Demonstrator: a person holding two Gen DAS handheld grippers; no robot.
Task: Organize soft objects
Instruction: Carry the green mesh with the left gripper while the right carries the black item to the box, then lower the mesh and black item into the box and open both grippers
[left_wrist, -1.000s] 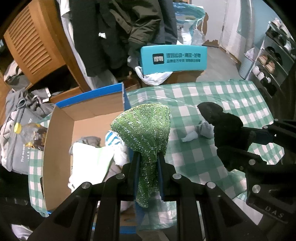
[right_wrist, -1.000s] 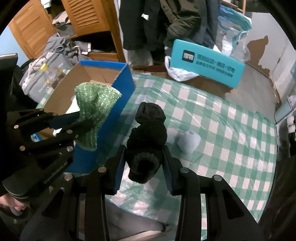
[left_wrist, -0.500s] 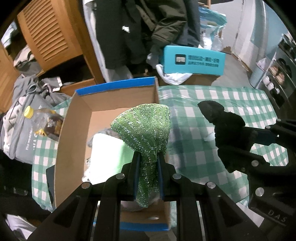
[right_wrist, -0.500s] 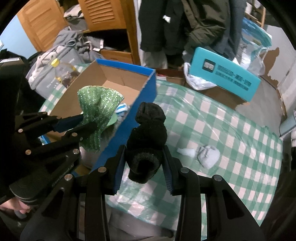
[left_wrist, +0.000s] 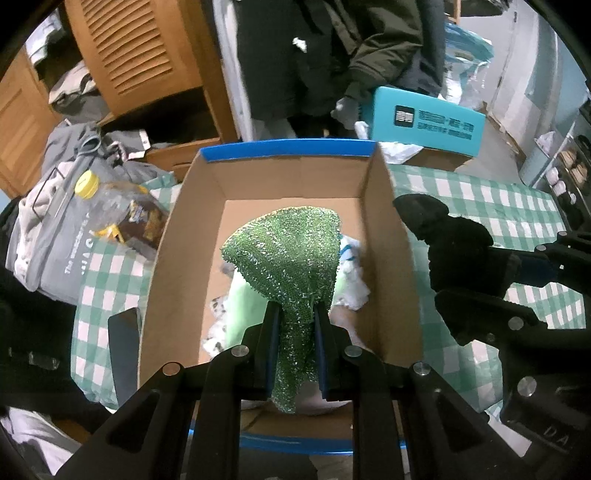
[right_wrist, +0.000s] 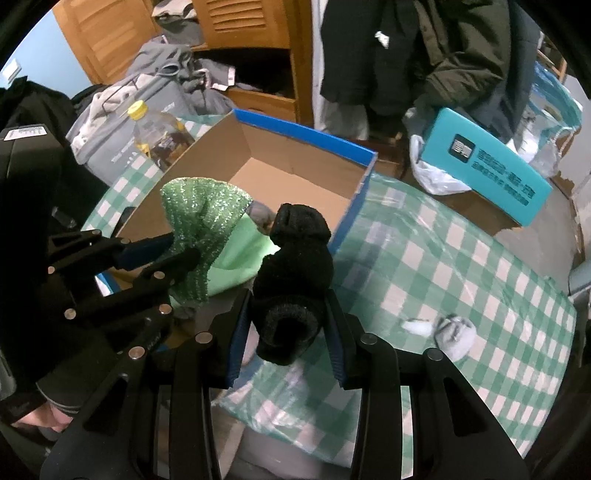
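My left gripper (left_wrist: 294, 314) is shut on a sparkly green cloth (left_wrist: 286, 254) and holds it over the inside of an open cardboard box (left_wrist: 397, 236) with blue outer walls. Light green and white soft items (left_wrist: 242, 299) lie in the box under it. My right gripper (right_wrist: 288, 314) is shut on a rolled black sock (right_wrist: 295, 266), held above the box's near right wall (right_wrist: 351, 218). From the right wrist view the left gripper (right_wrist: 181, 247) with the green cloth (right_wrist: 201, 214) sits to the left. A grey sock ball (right_wrist: 454, 334) lies on the green checked tablecloth (right_wrist: 461, 266).
A yellow-capped bottle (left_wrist: 122, 210) and grey bags (left_wrist: 55, 236) sit left of the box. A teal carton (left_wrist: 424, 123) stands behind the table, with dark coats (left_wrist: 332, 55) hanging beyond and a wooden cabinet (left_wrist: 136, 55) at the back left. A dark flat object (left_wrist: 123, 343) lies by the box's left wall.
Both grippers have moved left with their loads. The green cloth went from the box's right wall to over its inside, and the black sock went from above the tablecloth to the box's wall.
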